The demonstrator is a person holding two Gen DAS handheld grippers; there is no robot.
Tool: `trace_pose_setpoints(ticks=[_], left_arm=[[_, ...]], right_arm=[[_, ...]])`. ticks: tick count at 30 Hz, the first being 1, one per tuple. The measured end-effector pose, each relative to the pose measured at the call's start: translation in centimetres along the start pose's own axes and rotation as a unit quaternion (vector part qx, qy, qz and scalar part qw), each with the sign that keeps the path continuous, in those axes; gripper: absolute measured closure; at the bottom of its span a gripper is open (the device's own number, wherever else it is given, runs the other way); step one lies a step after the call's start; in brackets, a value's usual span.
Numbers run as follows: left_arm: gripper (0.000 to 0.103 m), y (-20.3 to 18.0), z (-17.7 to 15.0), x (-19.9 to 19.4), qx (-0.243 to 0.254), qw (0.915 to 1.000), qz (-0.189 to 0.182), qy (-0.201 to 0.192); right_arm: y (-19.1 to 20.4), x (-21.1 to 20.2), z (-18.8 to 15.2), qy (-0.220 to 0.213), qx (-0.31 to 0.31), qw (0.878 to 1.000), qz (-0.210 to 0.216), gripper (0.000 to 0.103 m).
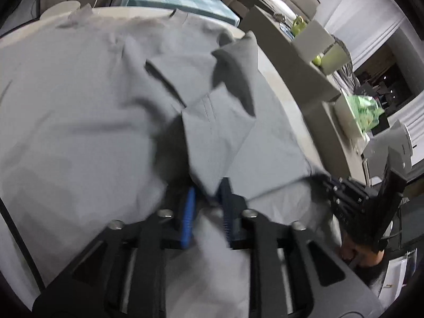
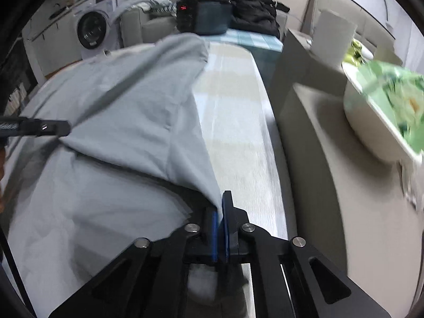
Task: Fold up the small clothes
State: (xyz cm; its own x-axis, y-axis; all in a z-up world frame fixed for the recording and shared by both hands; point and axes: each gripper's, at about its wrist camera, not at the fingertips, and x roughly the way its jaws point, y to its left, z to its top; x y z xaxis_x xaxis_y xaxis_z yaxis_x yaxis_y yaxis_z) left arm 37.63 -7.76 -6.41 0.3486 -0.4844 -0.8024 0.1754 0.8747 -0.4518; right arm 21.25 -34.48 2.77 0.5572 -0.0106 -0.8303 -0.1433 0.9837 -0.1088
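Note:
A light grey garment [image 1: 87, 100] lies spread over the pale table [image 2: 233, 122]; it also shows in the right wrist view [image 2: 124, 111]. My left gripper [image 1: 208, 198] is shut on a folded edge of the garment and lifts it. My right gripper [image 2: 220, 212] is shut on another edge of the same garment, which drapes up and to the left from its blue pads [image 2: 214, 228]. The right gripper also shows at the right of the left wrist view [image 1: 352, 201], and the left gripper at the left edge of the right wrist view [image 2: 57, 128].
A beige sofa armrest [image 2: 318, 143] runs along the table's right side. A white bowl with a green bag [image 2: 384, 106] sits on it. A dark box [image 2: 204, 16] and a black bag [image 2: 254, 8] stand at the table's far end. A washing machine [image 2: 92, 30] is at back left.

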Motion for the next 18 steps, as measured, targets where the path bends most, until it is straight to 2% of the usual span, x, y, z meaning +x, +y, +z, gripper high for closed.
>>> trace_pose_setpoints(ticks=[1, 2, 4, 5, 6, 9, 12, 14, 16, 17, 18], left_arm=[[0.081, 0.0, 0.0, -0.2, 0.001, 1.0000, -0.003, -0.003], [0.075, 0.2, 0.2, -0.7, 0.000, 0.9999, -0.009, -0.011], [0.054, 0.8, 1.1, -1.6, -0.013, 0.9994, -0.012, -0.031], [0.038, 1.2, 1.9, -2.2, -0.024, 0.9986, -0.006, -0.046], [0.032, 1.8, 2.8, -2.7, -0.035, 0.9972, 0.004, -0.066], [0.032, 3.4, 6.1, -2.5, -0.051, 0.9943, 0.022, -0.092], [0.034, 3.6, 9.4, -0.3, -0.030, 0.9935, 0.064, -0.090], [0.045, 2.9, 11.1, 1.5, 0.013, 0.9923, 0.096, -0.078], [0.048, 1.6, 12.1, 3.1, 0.066, 0.9889, 0.122, -0.053], [0.057, 1.0, 12.4, 4.0, 0.090, 0.9858, 0.135, -0.044], [0.071, 0.3, 12.4, 4.8, 0.120, 0.9797, 0.158, -0.031]], right_arm=[[0.1, -0.1, 0.0, 0.000, -0.001, 1.000, 0.004, 0.089], [0.2, -0.2, -0.1, 0.004, 0.000, 1.000, 0.010, 0.081], [0.3, -0.8, -0.2, -0.004, 0.008, 1.000, 0.022, 0.075], [0.3, -1.2, -0.2, -0.006, 0.012, 1.000, 0.024, 0.074], [0.3, -1.4, -0.3, -0.009, 0.013, 1.000, 0.024, 0.074], [0.4, -2.2, -0.5, -0.017, 0.021, 0.999, 0.029, 0.072], [0.5, -2.7, -0.6, -0.022, 0.030, 0.999, 0.033, 0.072], [0.4, -2.9, -0.6, -0.022, 0.035, 0.999, 0.034, 0.072], [0.3, -2.8, -0.6, -0.021, 0.038, 0.999, 0.032, 0.072], [0.1, -2.8, -0.6, -0.020, 0.039, 0.999, 0.031, 0.072], [0.0, -3.0, -0.6, -0.021, 0.041, 0.999, 0.029, 0.072]])
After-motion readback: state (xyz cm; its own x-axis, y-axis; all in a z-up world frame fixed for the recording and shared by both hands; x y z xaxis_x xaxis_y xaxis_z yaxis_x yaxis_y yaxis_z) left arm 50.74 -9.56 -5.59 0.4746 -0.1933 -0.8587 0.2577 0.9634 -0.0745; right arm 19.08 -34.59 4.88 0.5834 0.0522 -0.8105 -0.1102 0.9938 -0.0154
